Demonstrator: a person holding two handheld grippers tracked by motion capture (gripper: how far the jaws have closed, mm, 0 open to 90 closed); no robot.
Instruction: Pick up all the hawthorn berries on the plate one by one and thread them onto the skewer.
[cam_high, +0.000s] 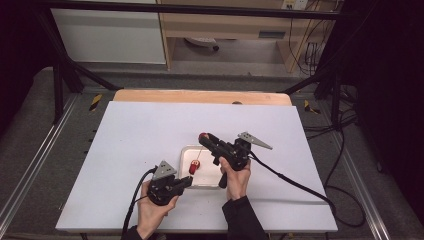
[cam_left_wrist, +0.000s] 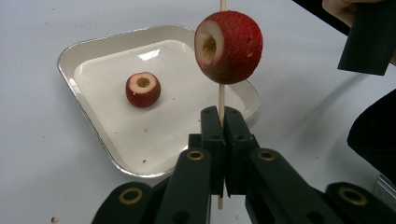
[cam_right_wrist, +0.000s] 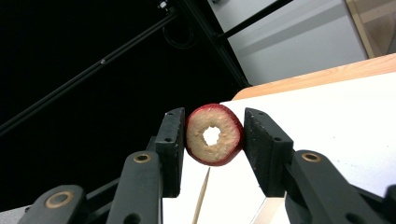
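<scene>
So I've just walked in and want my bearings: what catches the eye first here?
A red cored fruit threaded on a thin wooden skewer, which the left gripper pinches above a white tray. The right gripper clamps a second red fruit piece, and a third sits in the tray.

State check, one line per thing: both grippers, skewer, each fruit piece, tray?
left gripper: shut on skewer
skewer: upright, one fruit threaded on it
skewered fruit: cored, on the stick above the jaws
right gripper: shut on cored fruit, hole facing camera
loose fruit: cored, lying in tray
tray: flat on table
</scene>
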